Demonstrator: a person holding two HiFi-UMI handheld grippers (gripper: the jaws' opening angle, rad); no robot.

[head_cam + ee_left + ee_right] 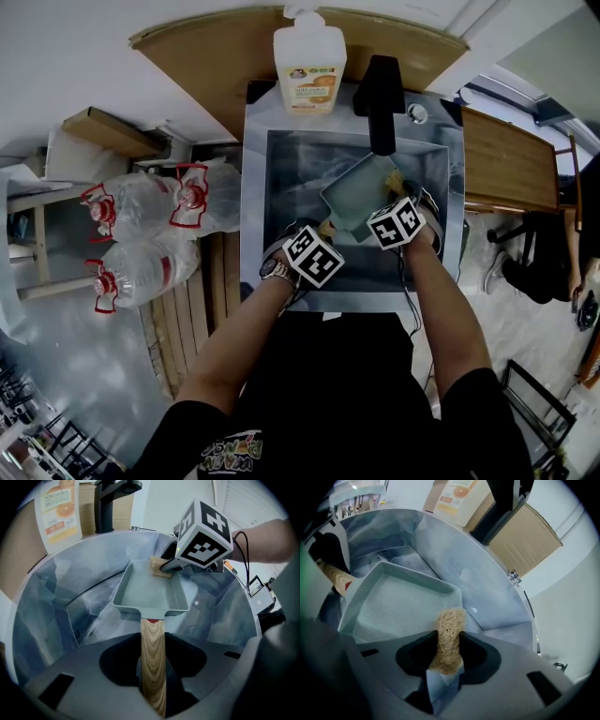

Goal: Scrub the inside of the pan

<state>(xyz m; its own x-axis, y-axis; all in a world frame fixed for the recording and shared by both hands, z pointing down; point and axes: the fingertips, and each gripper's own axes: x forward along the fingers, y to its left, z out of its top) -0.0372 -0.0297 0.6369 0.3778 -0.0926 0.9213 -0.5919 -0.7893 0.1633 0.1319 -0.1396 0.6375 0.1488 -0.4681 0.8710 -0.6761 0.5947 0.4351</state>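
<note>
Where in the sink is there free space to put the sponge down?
The sink floor left of the pan, up to the sink's left side, is bare. The pan's own floor near its handle is free too. The far right corner is crowded: the right gripper, sponge and faucet sit close together there.

Wall: a plain white wall [112, 37] stands behind everything.
Board: a brown wood board [206, 56] leans on it.
Sink: a shiny grey metal sink [258, 234] with a black tap [380, 103] at the back.
Soap: a big soap bottle [310, 66] with an orange label stands beside the tap.
Floor: a smooth grey floor [84, 375]; wood slats [202, 309] lie left of the sink.
Left side: two clear water jugs [141, 234] with red caps, and a cardboard box [108, 131].
Right side: a brown wood table [506, 164].
Top right: maybe a window [511, 89], but it is hard to tell.
</note>
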